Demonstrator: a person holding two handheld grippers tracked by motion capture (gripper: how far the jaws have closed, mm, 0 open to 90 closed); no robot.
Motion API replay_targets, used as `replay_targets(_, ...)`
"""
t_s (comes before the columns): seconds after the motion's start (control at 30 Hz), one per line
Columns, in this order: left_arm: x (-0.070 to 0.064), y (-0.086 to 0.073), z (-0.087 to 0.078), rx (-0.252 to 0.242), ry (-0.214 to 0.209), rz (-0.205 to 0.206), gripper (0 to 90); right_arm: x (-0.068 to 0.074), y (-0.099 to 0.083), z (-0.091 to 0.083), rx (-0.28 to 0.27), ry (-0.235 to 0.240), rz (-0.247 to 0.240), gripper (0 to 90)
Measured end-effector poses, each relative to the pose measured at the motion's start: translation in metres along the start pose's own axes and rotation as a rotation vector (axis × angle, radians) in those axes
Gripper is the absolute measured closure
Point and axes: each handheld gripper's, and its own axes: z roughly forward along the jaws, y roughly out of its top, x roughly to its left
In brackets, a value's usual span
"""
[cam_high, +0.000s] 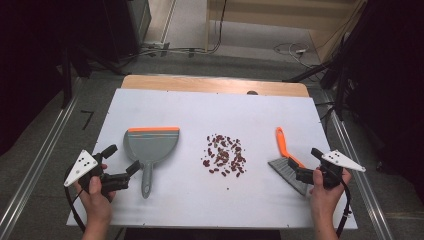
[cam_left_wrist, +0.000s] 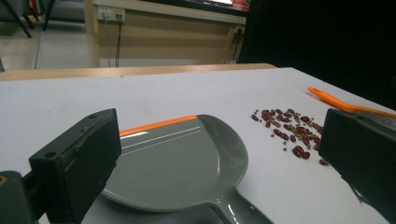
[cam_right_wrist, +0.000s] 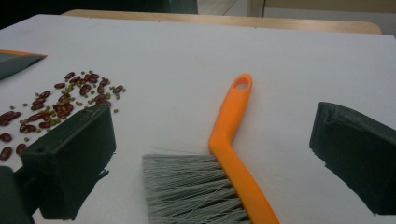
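Observation:
A grey dustpan (cam_high: 150, 144) with an orange lip lies on the white table (cam_high: 210, 107), handle toward me. My left gripper (cam_high: 122, 158) is open just left of that handle; in the left gripper view the dustpan (cam_left_wrist: 173, 158) sits between its wide-apart jaws. A pile of red and green beans (cam_high: 225, 155) lies mid-table. An orange-handled brush (cam_high: 283, 144) with grey bristles lies to the right. My right gripper (cam_high: 305, 163) stands open around the bristle end, and the brush (cam_right_wrist: 231, 126) runs between its jaws without touching them.
The beans (cam_left_wrist: 289, 128) lie to the right of the dustpan, with the brush handle (cam_left_wrist: 336, 100) beyond them. The beans (cam_right_wrist: 60, 102) and a dustpan corner (cam_right_wrist: 14, 60) are left of the brush. A wooden table edge (cam_high: 215, 84) runs along the far side.

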Motion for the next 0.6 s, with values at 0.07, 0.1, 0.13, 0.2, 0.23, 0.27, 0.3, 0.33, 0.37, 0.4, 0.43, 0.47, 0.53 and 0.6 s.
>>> replay_targets(0.07, -0.001, 0.000, 0.001, 0.000, -0.005, 0.002, 0.0, -0.001, 0.001, 0.002, 0.014, 0.019, 0.014, 0.0)
replay_targets(0.1, -0.002, 0.000, 0.002, 0.009, -0.008, 0.007, 0.0, -0.002, 0.002, 0.003, 0.020, 0.025, 0.017, 0.0)
replay_targets(0.13, -0.002, 0.000, 0.002, 0.009, -0.008, 0.007, 0.0, -0.002, 0.002, 0.004, 0.023, 0.020, 0.014, 0.0)
replay_targets(0.2, -0.002, -0.001, 0.003, 0.016, -0.011, 0.005, 0.0, -0.003, 0.004, 0.005, 0.024, 0.018, 0.030, 0.0)
replay_targets(0.23, -0.002, -0.002, 0.004, 0.020, -0.008, 0.003, 0.0, -0.003, 0.005, 0.004, 0.021, 0.022, 0.040, 0.0)
replay_targets(0.27, -0.002, -0.002, 0.004, 0.020, -0.007, 0.001, 0.0, -0.003, 0.007, 0.004, 0.020, 0.018, 0.041, 0.0)
replay_targets(0.3, -0.001, -0.002, 0.003, 0.023, -0.002, 0.003, 0.0, -0.002, 0.008, 0.003, 0.026, 0.007, 0.049, 0.0)
replay_targets(0.33, -0.001, -0.002, 0.003, 0.023, -0.002, 0.003, 0.0, -0.001, 0.009, 0.003, 0.028, 0.004, 0.049, 0.0)
replay_targets(0.37, -0.001, -0.003, 0.003, 0.024, 0.002, 0.004, 0.0, -0.001, 0.011, 0.002, 0.031, 0.004, 0.046, 0.0)
replay_targets(0.4, 0.000, -0.003, 0.003, 0.024, 0.004, 0.000, 0.0, 0.000, 0.012, 0.002, 0.040, -0.003, 0.046, 0.0)
replay_targets(0.43, 0.001, -0.003, 0.003, 0.024, 0.002, -0.002, 0.0, 0.000, 0.012, 0.002, 0.040, -0.003, 0.046, 0.0)
replay_targets(0.47, 0.001, -0.004, 0.003, 0.026, 0.004, -0.005, 0.0, 0.001, 0.014, 0.001, 0.043, -0.005, 0.045, 0.0)
replay_targets(0.53, 0.002, -0.005, 0.002, 0.026, 0.001, -0.014, 0.0, 0.005, 0.022, -0.001, 0.048, -0.026, 0.024, 0.0)
replay_targets(0.6, 0.002, -0.004, 0.001, 0.026, -0.001, -0.014, 0.0, 0.007, 0.029, -0.003, 0.044, -0.035, 0.020, 0.0)
